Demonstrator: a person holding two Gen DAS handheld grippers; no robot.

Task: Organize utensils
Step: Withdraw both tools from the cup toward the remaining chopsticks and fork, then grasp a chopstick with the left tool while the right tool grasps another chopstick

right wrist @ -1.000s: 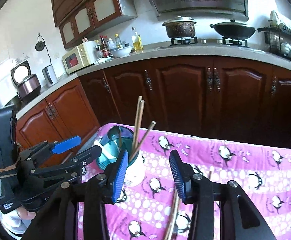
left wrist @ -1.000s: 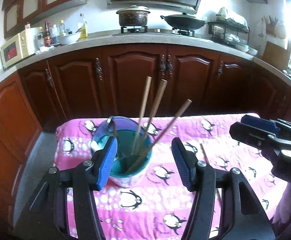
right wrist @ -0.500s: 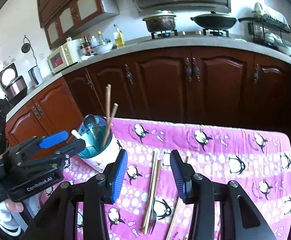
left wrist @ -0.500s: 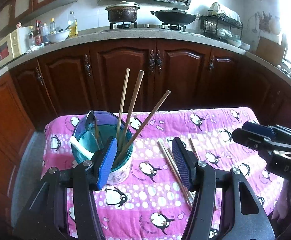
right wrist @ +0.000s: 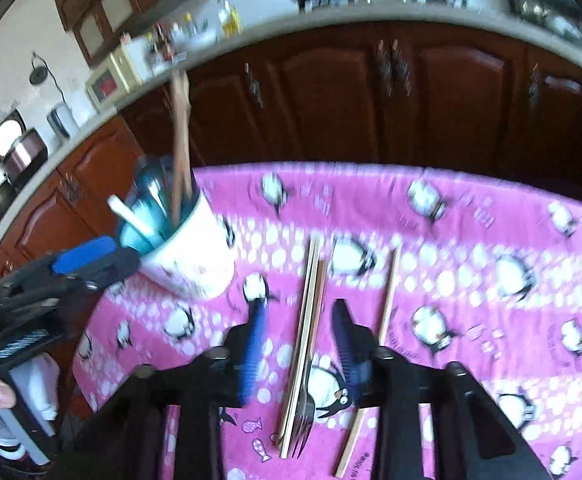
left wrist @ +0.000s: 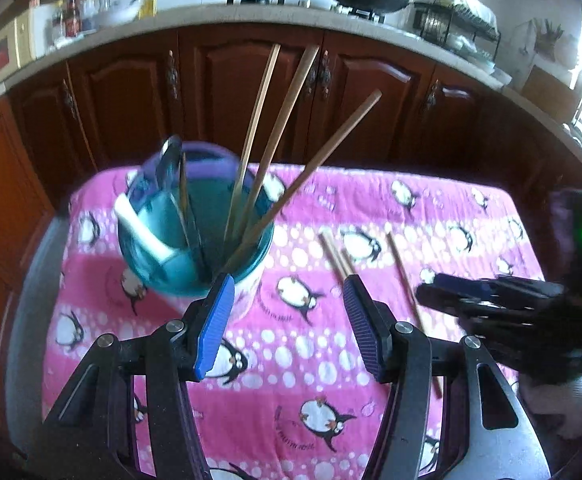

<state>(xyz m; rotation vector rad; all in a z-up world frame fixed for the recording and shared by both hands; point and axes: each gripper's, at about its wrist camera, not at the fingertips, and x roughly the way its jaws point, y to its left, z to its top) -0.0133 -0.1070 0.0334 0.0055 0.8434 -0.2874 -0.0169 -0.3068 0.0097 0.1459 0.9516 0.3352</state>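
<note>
At the left of the pink penguin cloth [left wrist: 371, 200] on the surface stands my cup [left wrist: 195, 232], white outside and teal within, holding three chopsticks [left wrist: 269, 152] that lean up and to the right, a white spoon [left wrist: 143, 232] and a metal one [left wrist: 171, 156]. My left gripper [left wrist: 289, 320] hovers just before the cup, its blue fingers [left wrist: 215, 324] apart with nothing between them. To the right of the cup, a pair of loose chopsticks [right wrist: 309, 320] lies flat on the cloth with a fork [right wrist: 303, 412] touching their near end, and a single chopstick [right wrist: 387, 300] lies beside them, slightly apart. My right gripper [right wrist: 299, 348] hangs over that pair, fingers [right wrist: 345, 340] spread to either side of the sticks, not touching them as far as I can tell through the blur.
</note>
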